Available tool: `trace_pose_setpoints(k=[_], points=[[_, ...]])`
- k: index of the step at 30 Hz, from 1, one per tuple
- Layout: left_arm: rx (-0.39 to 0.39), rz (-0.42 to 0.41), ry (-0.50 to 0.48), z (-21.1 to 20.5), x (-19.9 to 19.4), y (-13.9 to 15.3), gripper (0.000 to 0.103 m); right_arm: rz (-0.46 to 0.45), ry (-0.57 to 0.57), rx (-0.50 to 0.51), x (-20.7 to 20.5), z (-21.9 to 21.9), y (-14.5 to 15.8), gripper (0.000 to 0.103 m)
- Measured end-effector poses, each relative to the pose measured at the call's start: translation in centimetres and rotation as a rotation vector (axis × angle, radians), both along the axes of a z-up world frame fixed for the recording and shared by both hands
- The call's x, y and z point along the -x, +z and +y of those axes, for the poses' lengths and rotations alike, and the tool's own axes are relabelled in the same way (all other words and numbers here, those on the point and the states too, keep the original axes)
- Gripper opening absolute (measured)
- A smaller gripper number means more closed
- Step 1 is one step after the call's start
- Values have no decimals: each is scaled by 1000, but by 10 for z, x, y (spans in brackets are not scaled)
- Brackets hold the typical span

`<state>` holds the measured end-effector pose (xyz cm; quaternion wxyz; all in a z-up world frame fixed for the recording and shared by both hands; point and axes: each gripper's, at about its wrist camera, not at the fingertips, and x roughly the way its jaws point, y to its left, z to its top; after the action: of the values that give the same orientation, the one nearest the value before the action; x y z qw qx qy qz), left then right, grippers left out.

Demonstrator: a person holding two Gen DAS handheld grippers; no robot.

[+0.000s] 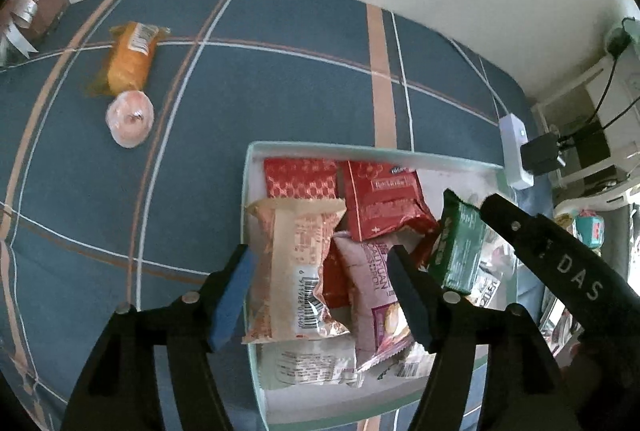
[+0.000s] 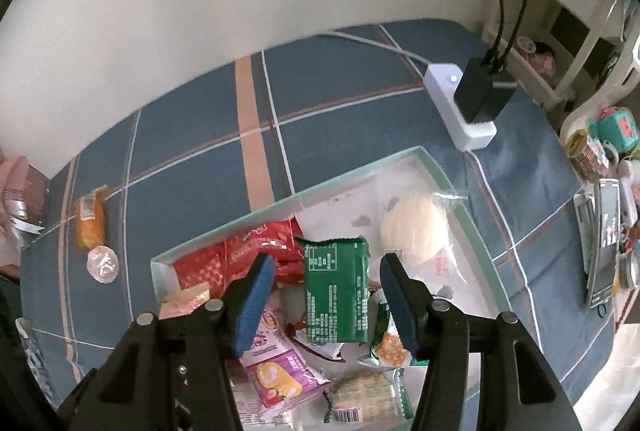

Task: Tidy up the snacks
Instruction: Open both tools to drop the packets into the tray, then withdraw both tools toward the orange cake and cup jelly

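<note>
A shallow white box with a pale green rim [image 1: 246, 191] [image 2: 448, 187] lies on the blue plaid cloth and holds several snack packets. My left gripper [image 1: 322, 291] is open above a beige packet [image 1: 294, 271] and a pink packet [image 1: 374, 295] in the box. My right gripper [image 2: 326, 295] is open over the box, and a green packet [image 2: 336, 291] [image 1: 460, 251] is between its fingers, neither pad visibly pressing it. An orange packet [image 1: 130, 57] [image 2: 91, 217] and a round pink-wrapped snack [image 1: 130, 117] [image 2: 103, 265] lie on the cloth outside the box.
A white power strip with black plugs [image 2: 466, 103] [image 1: 516, 155] lies beyond the box. A side table with small items and a phone [image 2: 604, 243] stands at the right. A brown box with ribbon [image 1: 36, 11] is far left. A pale wall is behind.
</note>
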<state>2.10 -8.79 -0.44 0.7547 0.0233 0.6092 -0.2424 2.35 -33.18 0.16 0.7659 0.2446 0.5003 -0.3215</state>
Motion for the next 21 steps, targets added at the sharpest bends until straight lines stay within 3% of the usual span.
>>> trace_pose_setpoints(k=[6, 11, 15, 17, 21], points=[[-10, -2, 82, 22, -15, 1, 74, -6, 18, -11, -1, 4, 4, 61], [-46, -34, 172, 54, -33, 4, 81, 5, 59, -24, -11, 13, -2, 71], [-91, -75, 249, 85, -48, 8, 88, 14, 87, -20, -18, 21, -4, 84], [-103, -88, 282, 97, -52, 9, 88, 15, 101, -20, -21, 25, -5, 87], [-126, -117, 334, 118, -59, 13, 91, 14, 123, -16, -24, 29, -6, 100]])
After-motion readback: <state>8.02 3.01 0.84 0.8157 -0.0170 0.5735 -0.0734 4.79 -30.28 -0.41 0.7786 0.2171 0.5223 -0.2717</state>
